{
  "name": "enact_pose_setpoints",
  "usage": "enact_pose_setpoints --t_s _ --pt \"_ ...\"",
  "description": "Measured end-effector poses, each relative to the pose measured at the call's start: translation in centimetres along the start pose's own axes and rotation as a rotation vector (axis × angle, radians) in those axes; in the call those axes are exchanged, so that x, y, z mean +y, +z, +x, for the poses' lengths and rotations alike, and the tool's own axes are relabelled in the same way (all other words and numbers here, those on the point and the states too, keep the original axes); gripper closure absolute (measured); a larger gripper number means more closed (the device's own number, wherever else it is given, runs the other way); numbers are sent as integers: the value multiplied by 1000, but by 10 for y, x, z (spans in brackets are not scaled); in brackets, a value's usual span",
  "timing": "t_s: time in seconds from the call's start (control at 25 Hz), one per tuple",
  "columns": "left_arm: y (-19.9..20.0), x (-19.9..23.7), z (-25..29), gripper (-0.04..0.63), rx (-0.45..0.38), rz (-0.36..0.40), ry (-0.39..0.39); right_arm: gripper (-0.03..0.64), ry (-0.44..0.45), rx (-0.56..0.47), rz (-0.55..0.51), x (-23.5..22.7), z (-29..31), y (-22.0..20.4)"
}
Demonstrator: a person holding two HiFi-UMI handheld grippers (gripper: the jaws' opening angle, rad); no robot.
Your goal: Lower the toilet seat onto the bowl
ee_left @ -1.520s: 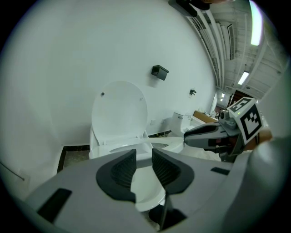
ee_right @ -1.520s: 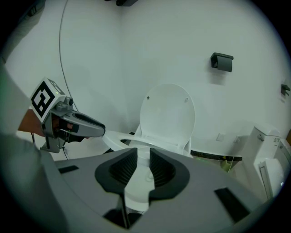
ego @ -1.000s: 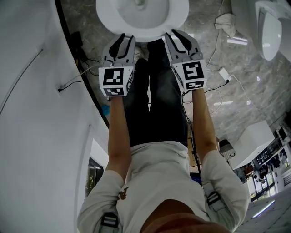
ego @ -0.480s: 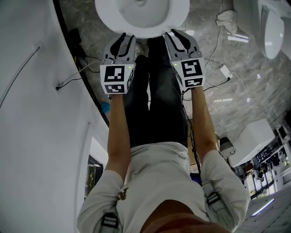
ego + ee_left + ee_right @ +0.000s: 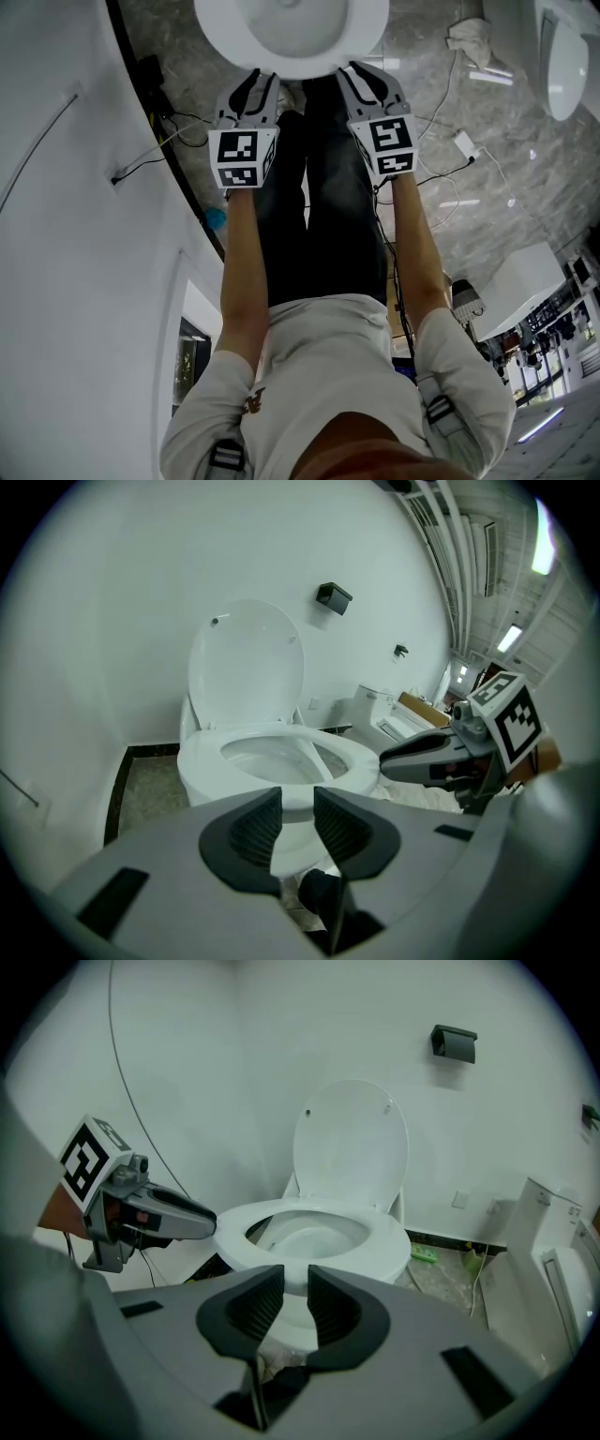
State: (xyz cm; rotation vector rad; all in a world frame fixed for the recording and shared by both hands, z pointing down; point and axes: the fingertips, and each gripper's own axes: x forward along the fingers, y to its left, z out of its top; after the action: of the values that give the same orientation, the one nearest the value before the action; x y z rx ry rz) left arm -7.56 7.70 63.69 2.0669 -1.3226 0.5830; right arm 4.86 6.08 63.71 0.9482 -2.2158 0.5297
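**Q:** What is shown ahead of the 2 hand-held grippers?

**A:** A white toilet seat (image 5: 349, 754) is seen lying level on the bowl (image 5: 199, 782), just beyond both grippers' tips. The lid (image 5: 246, 663) is stood upright behind it, against the wall.

**Q:** How are the jaws set?

**A:** The left gripper (image 5: 297, 801) is held with its jaws a narrow gap apart and nothing clamped between the pads. Only the bowl's front is glimpsed through the gap. The right gripper (image 5: 295, 1277) is set the same way, narrow and empty.

**Q:** And their placing?

**A:** In the head view both are pointed at the seat's front rim, 1 at each side. Whether the tips are touching it cannot be told. A black wall box (image 5: 454, 1042) is mounted above the lid, well beyond the right gripper.
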Motion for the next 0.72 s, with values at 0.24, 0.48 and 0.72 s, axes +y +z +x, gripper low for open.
enact_pose_setpoints --t_s 0.24,0.48,0.72 --pt "-12 -1 9 488 21 -13 6 523 9 25 2 -2 6 -14" --pt "-28 1 17 489 36 -27 6 523 14 63 6 -1 15 -30" --pt "-41 3 23 489 58 -35 3 523 11 95 11 0 22 -43"
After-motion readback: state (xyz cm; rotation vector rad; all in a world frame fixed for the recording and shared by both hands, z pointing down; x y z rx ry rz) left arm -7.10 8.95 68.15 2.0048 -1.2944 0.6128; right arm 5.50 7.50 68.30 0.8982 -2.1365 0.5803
